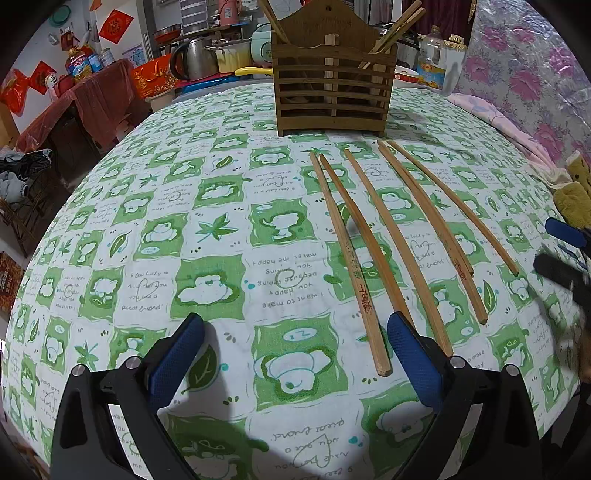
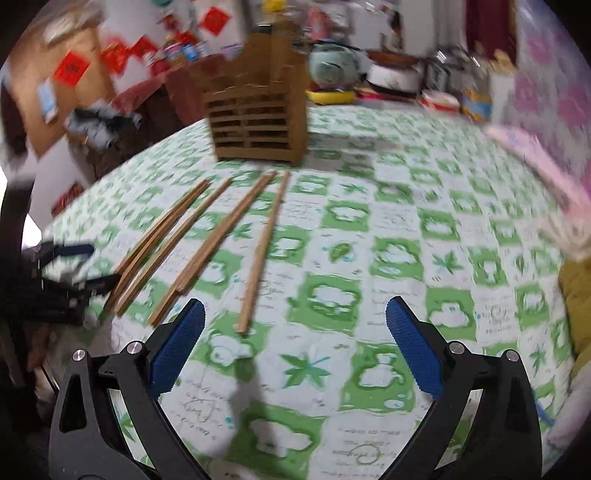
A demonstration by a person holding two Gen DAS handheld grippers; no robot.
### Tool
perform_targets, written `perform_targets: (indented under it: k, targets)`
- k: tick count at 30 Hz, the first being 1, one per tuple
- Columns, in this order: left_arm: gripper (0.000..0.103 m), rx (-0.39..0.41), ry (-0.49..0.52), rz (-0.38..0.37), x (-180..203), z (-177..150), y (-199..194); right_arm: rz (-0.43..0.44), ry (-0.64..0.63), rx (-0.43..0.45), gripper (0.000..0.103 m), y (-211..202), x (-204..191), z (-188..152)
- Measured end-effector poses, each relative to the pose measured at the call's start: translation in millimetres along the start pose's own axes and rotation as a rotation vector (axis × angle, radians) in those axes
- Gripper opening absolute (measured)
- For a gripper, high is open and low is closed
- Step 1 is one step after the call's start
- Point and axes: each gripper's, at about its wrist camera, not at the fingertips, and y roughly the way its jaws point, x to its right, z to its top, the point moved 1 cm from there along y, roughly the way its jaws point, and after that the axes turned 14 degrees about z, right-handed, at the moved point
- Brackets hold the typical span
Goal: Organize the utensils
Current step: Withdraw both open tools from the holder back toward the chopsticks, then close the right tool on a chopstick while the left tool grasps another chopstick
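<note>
Six loose chopsticks (image 1: 373, 236) lie on the green-and-white checked cloth (image 1: 207, 236) of the desk, fanned lengthwise from near to far, with their far tips pointing at a slatted wooden holder (image 1: 334, 90) that stands upright at the far side. More chopsticks (image 1: 397, 31) already stand in the holder's right compartment, leaning to the right. In the left wrist view, the left claw (image 1: 295, 326) hangs low over the cloth with its blue pads spread wide and nothing between them; the near end of the leftmost chopstick lies just inside its right pad (image 1: 413, 360). At the right edge of that view a blurred dark and blue shape is the right claw (image 1: 563, 254). The right wrist view is smeared by motion; there the right claw (image 2: 295, 325) is also wide apart and empty, and the near end of the rightmost chopstick (image 2: 264, 251) lies between its fingertips.
</note>
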Motion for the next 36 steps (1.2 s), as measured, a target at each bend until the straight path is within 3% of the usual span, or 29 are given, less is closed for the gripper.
perform_targets:
  k: [3,6,8,9,11,17,23,25,26,29,32,36]
  targets:
    - [0.098,0.000,0.000,0.000,0,0,0,-0.001,-0.118,-0.001,0.095,-3,-23,-4]
    - [0.098,0.000,0.000,0.000,0,0,0,0.060,-0.164,-0.045,0.095,0,-35,-7]
    - [0.098,0.000,0.000,0.000,0,0,0,0.071,-0.172,-0.081,0.088,4,-42,-11]
    - [0.098,0.000,0.000,0.000,0,0,0,0.068,-0.161,-0.102,0.085,9,-43,-13]
    - [0.098,0.001,0.000,0.000,0,0,0,0.086,-0.135,-0.126,0.065,15,-42,-18]
    - [0.098,0.000,0.000,0.001,0,0,0,0.119,-0.002,-0.100,0.060,10,-20,-14]
    - [0.096,0.026,0.015,0.031,6,-6,-11,-0.001,-0.074,-0.064,0.055,12,-24,3]
    - [0.084,0.050,0.034,0.029,11,-11,-17,0.006,-0.051,-0.083,0.053,20,-19,3]
    - [0.083,0.064,0.028,0.020,13,-14,-19,0.019,-0.035,-0.097,0.045,23,-16,3]
    - [0.074,0.084,0.000,-0.011,12,-18,-21,0.050,0.027,-0.095,0.038,23,-4,3]
    - [0.059,0.102,0.005,-0.024,17,-20,-26,0.067,0.057,-0.114,0.026,28,0,2]
    - [0.026,0.136,0.040,-0.042,29,-22,-32,0.070,0.055,-0.122,0.014,30,-1,1]
